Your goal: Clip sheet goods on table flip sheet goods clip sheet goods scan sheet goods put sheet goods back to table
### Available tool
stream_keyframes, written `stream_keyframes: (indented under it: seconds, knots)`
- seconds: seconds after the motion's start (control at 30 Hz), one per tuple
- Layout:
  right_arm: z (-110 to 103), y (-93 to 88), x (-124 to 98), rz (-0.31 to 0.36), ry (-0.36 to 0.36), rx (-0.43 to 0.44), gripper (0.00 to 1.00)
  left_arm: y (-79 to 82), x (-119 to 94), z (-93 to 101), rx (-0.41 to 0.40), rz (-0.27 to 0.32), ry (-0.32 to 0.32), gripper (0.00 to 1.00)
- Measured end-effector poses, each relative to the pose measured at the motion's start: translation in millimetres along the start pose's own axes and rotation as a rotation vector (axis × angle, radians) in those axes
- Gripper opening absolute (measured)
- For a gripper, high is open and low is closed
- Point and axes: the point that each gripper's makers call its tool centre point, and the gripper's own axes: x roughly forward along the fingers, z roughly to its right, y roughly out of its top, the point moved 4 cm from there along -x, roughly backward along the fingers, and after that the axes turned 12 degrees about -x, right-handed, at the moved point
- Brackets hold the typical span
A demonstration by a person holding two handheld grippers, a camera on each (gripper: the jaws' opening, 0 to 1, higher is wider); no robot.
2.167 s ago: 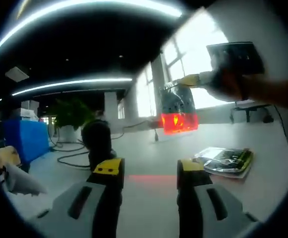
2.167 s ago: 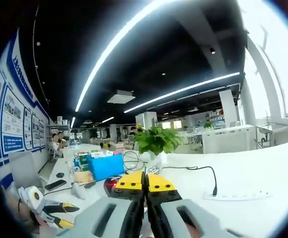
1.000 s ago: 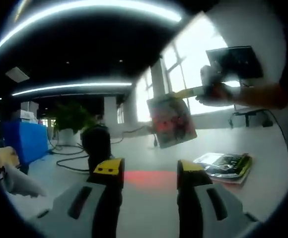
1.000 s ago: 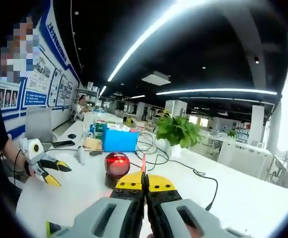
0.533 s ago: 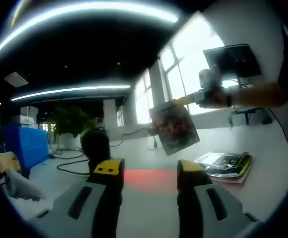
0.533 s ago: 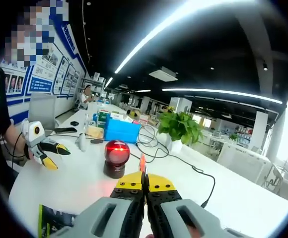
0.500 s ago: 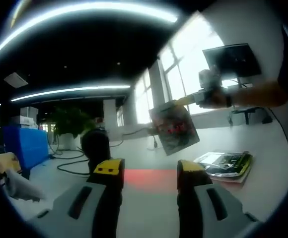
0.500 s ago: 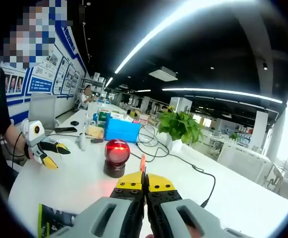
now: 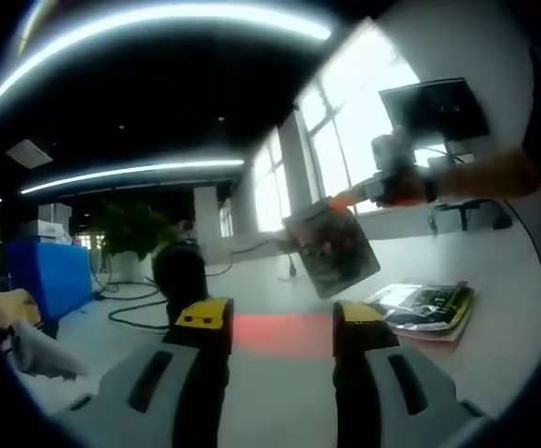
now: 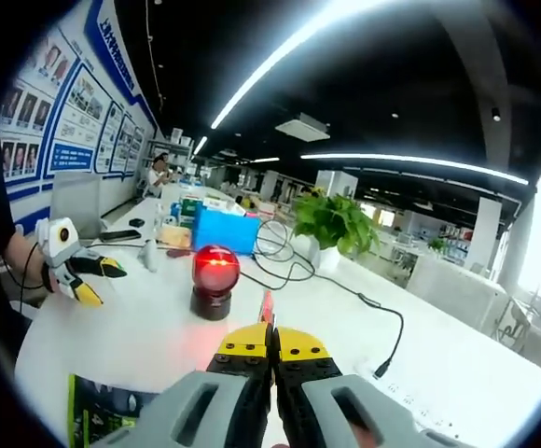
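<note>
Right gripper point(image 10: 272, 343), jaws closed on the sheet point(image 9: 331, 248), should lower it flat beside the stack point(image 9: 423, 305); left gripper point(image 9: 280, 317) waits open, empty.

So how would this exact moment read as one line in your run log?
right gripper: shut on packet, held above table | left gripper: open, idle | scanner: lit red | packet pile: on table
</note>
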Motion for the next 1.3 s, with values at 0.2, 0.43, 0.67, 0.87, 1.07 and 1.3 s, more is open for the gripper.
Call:
stream_keyframes:
  seconds: [0.2, 0.43, 0.67, 0.87, 1.07, 1.3]
  knots:
    - [22, -16.8, 2, -0.036, -0.04, 0.045, 0.0, -2.2, 1, 2.0, 0.013, -0.015, -0.003, 0.35]
    - [48, -40.4, 9, -0.079, -0.082, 0.068, 0.0, -1.7, 1, 0.6, 0.013, -0.012, 0.006, 0.35]
    - [59, -59.6, 16, -0.12, -0.1, 0.07, 0.0, -2.7, 2, 1.7, 0.006, -0.017, -0.003, 0.35]
    - [65, -69.1, 23, -0.154, -0.095, 0.056, 0.0, -3.3, 2, 0.4, 0.003, -0.019, 0.001, 0.35]
    - [70, -78.6, 29, -0.17, -0.094, 0.042, 0.0, -1.7, 2, -2.0, -0.011, -0.007, 0.006, 0.35]
    - [81, -104.7, 29, -0.221, -0.091, 0.08, 0.0, -3.0, 3, -3.0, -0.003, -0.009, 0.013, 0.35]
